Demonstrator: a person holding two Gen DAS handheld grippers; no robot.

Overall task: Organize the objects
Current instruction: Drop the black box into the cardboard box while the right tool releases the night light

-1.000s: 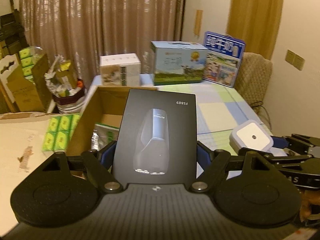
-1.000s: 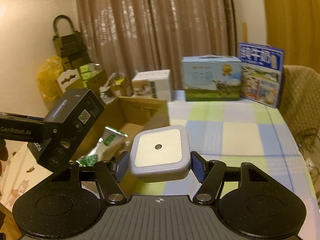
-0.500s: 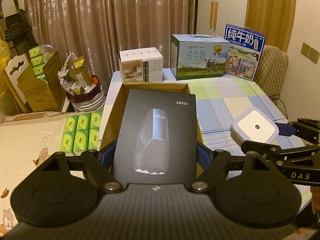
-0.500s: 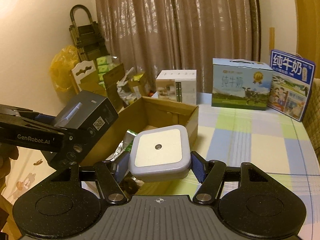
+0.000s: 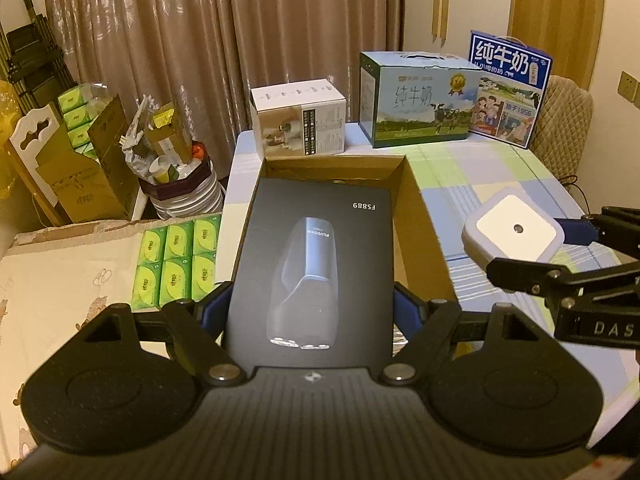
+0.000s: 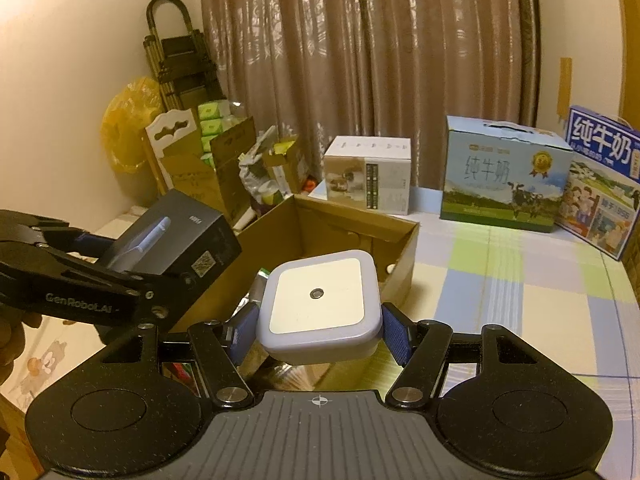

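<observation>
In transit, unplaced: left tool (image 5: 310,312) gripping matte black shaver carton (image 5: 312,268), right tool (image 6: 320,336) gripping white square plastic night-light (image 6: 320,300), both above open brown cardboard box (image 6: 400,256).

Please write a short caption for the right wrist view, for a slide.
Right gripper holds a square night light near an open cardboard box; left gripper holds a black box.
</observation>
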